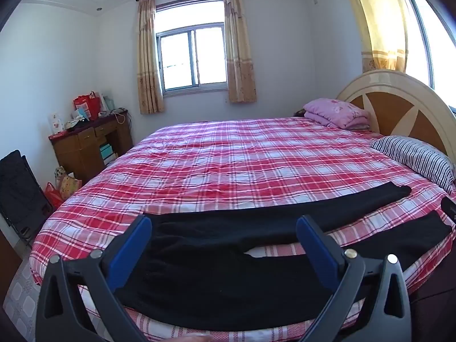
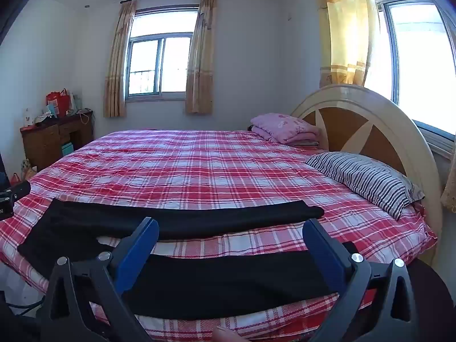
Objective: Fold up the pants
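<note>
Black pants (image 1: 216, 259) lie spread flat along the near edge of a bed with a red plaid sheet (image 1: 228, 154). The waist end is at the left, and the two legs run to the right with a strip of sheet between them. My left gripper (image 1: 223, 228) hovers open above the waist and crotch area, with nothing between its blue pads. In the right wrist view the same pants (image 2: 228, 279) show both legs; my right gripper (image 2: 230, 229) hangs open over the near leg, touching nothing. The left gripper's tip (image 2: 11, 196) shows at the left edge.
A striped pillow (image 2: 364, 179) and a folded pink quilt (image 2: 285, 128) lie by the round headboard (image 2: 370, 119) at the right. A wooden desk (image 1: 88, 142) with bags stands by the far left wall. A black rack (image 1: 20, 191) stands left of the bed.
</note>
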`<state>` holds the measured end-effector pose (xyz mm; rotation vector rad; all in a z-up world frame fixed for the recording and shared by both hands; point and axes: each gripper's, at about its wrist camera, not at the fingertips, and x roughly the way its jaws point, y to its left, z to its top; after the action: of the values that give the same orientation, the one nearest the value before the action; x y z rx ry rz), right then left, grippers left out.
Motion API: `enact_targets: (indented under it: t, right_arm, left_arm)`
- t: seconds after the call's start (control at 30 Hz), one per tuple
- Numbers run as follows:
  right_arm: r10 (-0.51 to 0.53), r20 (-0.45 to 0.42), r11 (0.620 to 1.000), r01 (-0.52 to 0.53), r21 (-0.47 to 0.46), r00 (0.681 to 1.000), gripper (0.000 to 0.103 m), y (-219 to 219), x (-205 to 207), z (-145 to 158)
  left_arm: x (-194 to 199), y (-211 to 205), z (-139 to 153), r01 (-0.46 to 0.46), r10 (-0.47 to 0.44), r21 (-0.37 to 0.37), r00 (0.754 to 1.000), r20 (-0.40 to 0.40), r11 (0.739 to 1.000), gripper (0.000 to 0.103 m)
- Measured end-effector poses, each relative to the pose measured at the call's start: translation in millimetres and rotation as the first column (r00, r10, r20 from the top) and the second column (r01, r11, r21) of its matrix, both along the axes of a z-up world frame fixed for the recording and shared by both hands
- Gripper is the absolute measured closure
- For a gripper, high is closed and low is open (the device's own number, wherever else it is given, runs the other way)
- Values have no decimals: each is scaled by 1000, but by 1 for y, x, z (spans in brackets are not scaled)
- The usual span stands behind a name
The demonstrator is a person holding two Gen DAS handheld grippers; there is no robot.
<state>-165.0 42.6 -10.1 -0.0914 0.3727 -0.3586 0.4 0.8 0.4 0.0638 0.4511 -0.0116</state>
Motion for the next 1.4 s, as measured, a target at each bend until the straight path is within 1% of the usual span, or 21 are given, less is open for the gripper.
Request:
enact_targets:
  t: [0.17,0.2,0.27,0.33,0.43,1.4]
  right_arm:
    - [7,-1,1000,-7,5,1000,1,3,2,0]
    - [7,-2,1000,-7,4,1000,1,-2,0,-2]
    - [7,-3,1000,-7,2,1000,1,-2,-3,-2]
    - [7,-6,1000,-7,4,1000,1,-6,-3,0]
    - [1,-17,1000,-1,-11,1000,1,2,4,-5]
    - [1,-32,1000,-1,-17,999,1,2,7,-8]
  left_arm:
    - [-4,-1,-2,-1,1,3,1000,19,1000,0]
    - [-2,-1,-1,1,-1,6,1000,12,1000,0]
    - [2,5,0,8,-8,-18,1000,7,1000,0]
    - [1,3,-1,9,-9,-11,1000,6,1000,0]
    - [1,0,-3,5,-5,-3,1000,9,1000,0]
    - [2,3,-7,-5,5,-8,1000,4,1000,0]
